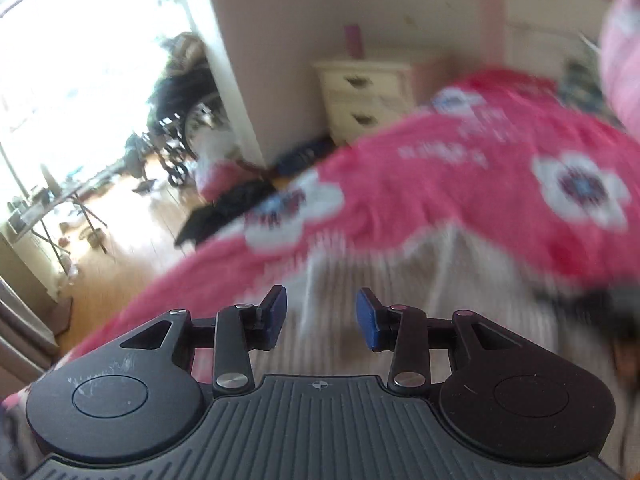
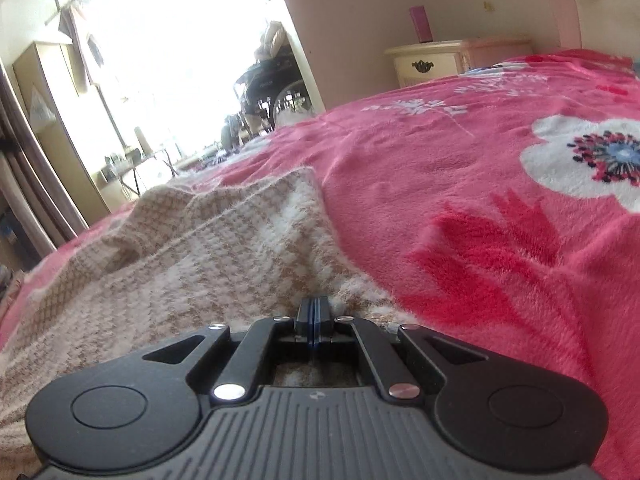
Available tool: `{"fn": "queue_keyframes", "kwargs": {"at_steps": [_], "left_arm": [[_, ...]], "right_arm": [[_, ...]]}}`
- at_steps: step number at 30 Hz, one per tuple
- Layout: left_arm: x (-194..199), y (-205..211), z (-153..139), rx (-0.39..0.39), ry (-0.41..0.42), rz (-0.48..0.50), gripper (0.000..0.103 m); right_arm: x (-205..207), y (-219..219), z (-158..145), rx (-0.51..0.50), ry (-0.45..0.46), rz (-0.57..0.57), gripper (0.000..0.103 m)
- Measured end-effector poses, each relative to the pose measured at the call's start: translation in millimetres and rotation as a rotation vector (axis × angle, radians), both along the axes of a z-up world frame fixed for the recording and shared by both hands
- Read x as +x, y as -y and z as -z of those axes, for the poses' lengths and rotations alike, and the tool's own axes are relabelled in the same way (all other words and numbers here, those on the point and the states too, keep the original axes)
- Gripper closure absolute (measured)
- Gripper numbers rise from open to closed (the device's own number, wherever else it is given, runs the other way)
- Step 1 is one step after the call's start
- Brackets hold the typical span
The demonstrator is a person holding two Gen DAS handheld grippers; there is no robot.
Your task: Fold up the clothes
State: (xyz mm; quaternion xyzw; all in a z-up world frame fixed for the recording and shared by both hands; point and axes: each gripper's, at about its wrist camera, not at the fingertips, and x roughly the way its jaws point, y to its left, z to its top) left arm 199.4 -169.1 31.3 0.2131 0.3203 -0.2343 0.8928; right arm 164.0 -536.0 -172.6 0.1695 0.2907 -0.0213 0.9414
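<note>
A beige-and-white checked garment [image 2: 192,248] lies spread on the bed, over a pink fleece blanket [image 2: 460,184] printed with big white flowers. It sits toward the bed's near edge, rumpled into a ridge along its far side, with bare blanket beyond it.

The right hand-held gripper [image 2: 315,312] rests low on the cloth at the garment's right border, where the check meets the pink. Its blue-padded fingers are pressed together; whether a fold of fabric is pinched between them cannot be told, since the tips sit right down in the pile.

The left hand-held gripper [image 1: 321,316] hangs above the same garment [image 1: 360,280], its jaws standing wide apart with nothing between the blue pads [image 1: 370,318]. That view is heavily smeared, so the cloth beneath shows only as pale stripes against the blanket [image 1: 460,160].

Past the bed's far edge stands a cream nightstand [image 2: 440,60] with dark drawer pulls, a magenta bottle [image 2: 421,24] upright on top of it. To its left a wall corner juts out, and beyond that a very bright window washes out much of the room. A wheelchair [image 2: 272,84] heaped with things is parked by that corner, and a small folding desk [image 1: 60,196] cluttered with odds and ends stands on the wooden floor [image 1: 132,240]. Something dark [image 1: 224,212] lies on the floor beside the bed's edge. A tall cupboard [image 2: 52,120] lines the left wall.
</note>
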Motion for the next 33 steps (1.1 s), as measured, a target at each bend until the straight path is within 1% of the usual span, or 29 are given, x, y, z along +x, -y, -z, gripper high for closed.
{"fn": "queue_keyframes", "kwargs": {"at_steps": [1,2,4,5,7,8,10,11,13,14,15,17,19,20,23,24,26,27,28,29,30,31,33], "left_arm": [[-14.3,-14.4,5.5,0.004,-0.034,0.001,0.064],[-28.1,-29.0,11.9,0.001,-0.069,-0.004,0.064],[-53.1,-58.6,29.7,-0.032,-0.146,-0.045,0.064],[-65.5,-73.4,38.6,-0.048,-0.184,-0.065,0.064],[-90.5,-103.1,56.3,-0.080,-0.260,-0.106,0.064],[-102.9,-117.9,65.2,-0.097,-0.299,-0.126,0.065],[-127.4,-147.6,81.4,-0.132,-0.367,-0.166,0.065],[-138.0,-162.3,85.0,-0.158,-0.376,-0.191,0.064],[-155.8,-189.1,90.7,-0.211,-0.382,-0.261,0.064],[-161.9,-199.9,94.1,-0.231,-0.395,-0.291,0.064],[-168.3,-210.0,98.0,-0.249,-0.406,-0.319,0.064],[-180.9,-226.7,106.0,-0.263,-0.397,-0.363,0.064],[-190.2,-236.1,112.7,-0.257,-0.370,-0.380,0.064],[-194.0,-239.7,115.5,-0.256,-0.357,-0.385,0.064],[-200.0,-240.4,120.4,-0.237,-0.281,-0.384,0.064],[-201.0,-238.1,122.2,-0.224,-0.255,-0.384,0.064],[-201.3,-234.3,125.9,-0.224,-0.239,-0.386,0.064],[-201.6,-233.0,127.6,-0.231,-0.236,-0.389,0.064],[-202.5,-232.2,128.6,-0.240,-0.234,-0.394,0.064],[-203.7,-231.7,129.2,-0.247,-0.232,-0.393,0.064],[-204.8,-230.6,130.2,-0.252,-0.228,-0.390,0.064],[-206.6,-230.0,130.8,-0.254,-0.226,-0.389,0.064],[-210.9,-231.0,132.8,-0.265,-0.224,-0.389,0.064]], "right_arm": [[-2.0,-3.8,-9.6,-0.019,-0.006,0.002,0.096],[-6.9,-11.1,-20.6,-0.033,-0.005,-0.006,0.095],[-24.7,-35.5,-46.0,-0.049,0.021,-0.051,0.095],[-32.1,-52.1,-55.3,-0.070,0.025,-0.089,0.095],[-42.9,-97.6,-64.2,-0.151,0.004,-0.208,0.095],[-46.3,-122.0,-64.1,-0.193,-0.013,-0.268,0.095],[-46.1,-175.7,-48.9,-0.278,-0.068,-0.385,0.095],[-44.2,-200.6,-37.7,-0.315,-0.088,-0.427,0.095],[-44.2,-244.4,-23.2,-0.399,-0.086,-0.474,0.094],[-45.9,-264.5,-24.2,-0.436,-0.075,-0.498,0.094],[-46.7,-279.8,-29.3,-0.446,-0.063,-0.528,0.095],[-46.1,-296.8,-51.0,-0.392,-0.042,-0.607,0.095],[-45.5,-313.7,-72.8,-0.337,-0.021,-0.686,0.094],[-46.0,-326.7,-85.4,-0.319,-0.001,-0.735,0.092],[-50.7,-384.8,-130.7,-0.305,0.097,-0.925,0.075],[-52.2,-404.2,-145.9,-0.299,0.130,-0.988,0.066],[-55.3,-442.9,-176.1,-0.288,0.197,-1.113,0.062],[-58.2,-463.6,-188.1,-0.284,0.228,-1.173,0.057],[-63.1,-486.1,-195.8,-0.285,0.255,-1.231,0.052],[-69.7,-507.6,-201.0,-0.292,0.280,-1.286,0.051],[-78.7,-527.8,-202.7,-0.308,0.301,-1.339,0.047],[-87.4,-547.5,-201.8,-0.337,0.319,-1.386,0.042],[-103.9,-583.6,-190.7,-0.436,0.344,-1.451,0.042]]}}
